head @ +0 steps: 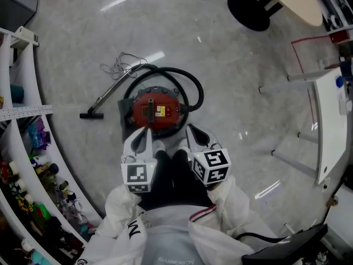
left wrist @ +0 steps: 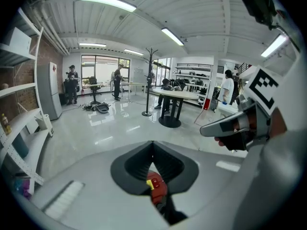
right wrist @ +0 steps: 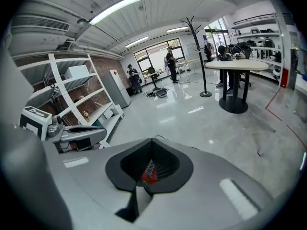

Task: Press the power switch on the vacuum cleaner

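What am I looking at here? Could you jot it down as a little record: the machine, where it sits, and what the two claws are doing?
machine: red vacuum cleaner, standing on the floor
hose: black, looped around the machine
nozzle: on a wand, lying on the floor beside it
left claw: shut, empty, held above the machine
right claw: shut, empty, beside the left one
contact: neither claw touches the machine
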Motion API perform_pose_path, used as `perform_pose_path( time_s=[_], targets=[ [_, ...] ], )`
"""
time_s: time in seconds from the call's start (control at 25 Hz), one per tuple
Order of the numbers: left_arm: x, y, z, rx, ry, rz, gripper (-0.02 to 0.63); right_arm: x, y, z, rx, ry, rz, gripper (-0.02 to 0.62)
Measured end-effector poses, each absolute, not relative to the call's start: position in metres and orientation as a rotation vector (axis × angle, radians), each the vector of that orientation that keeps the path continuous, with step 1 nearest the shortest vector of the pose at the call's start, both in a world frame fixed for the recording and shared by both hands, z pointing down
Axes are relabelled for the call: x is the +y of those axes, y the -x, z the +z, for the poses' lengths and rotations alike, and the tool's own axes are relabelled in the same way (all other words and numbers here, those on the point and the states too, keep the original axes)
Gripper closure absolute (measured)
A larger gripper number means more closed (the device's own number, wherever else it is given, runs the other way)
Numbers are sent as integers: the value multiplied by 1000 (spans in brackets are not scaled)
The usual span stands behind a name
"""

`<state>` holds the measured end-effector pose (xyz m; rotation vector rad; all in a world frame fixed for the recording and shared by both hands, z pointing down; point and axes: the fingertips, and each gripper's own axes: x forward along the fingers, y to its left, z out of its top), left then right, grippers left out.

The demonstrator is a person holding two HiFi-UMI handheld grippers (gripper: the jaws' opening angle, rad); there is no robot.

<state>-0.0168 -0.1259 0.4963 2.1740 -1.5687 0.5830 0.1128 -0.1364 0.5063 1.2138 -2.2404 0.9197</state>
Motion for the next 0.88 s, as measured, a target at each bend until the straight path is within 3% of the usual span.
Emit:
perform_pose_path(
  time_s=[0.88],
  targets=[
    [-122, 17, 643, -1471, -2091, 560, 606, -133, -98, 657, -2106, -1166, 1004, 595]
  ],
)
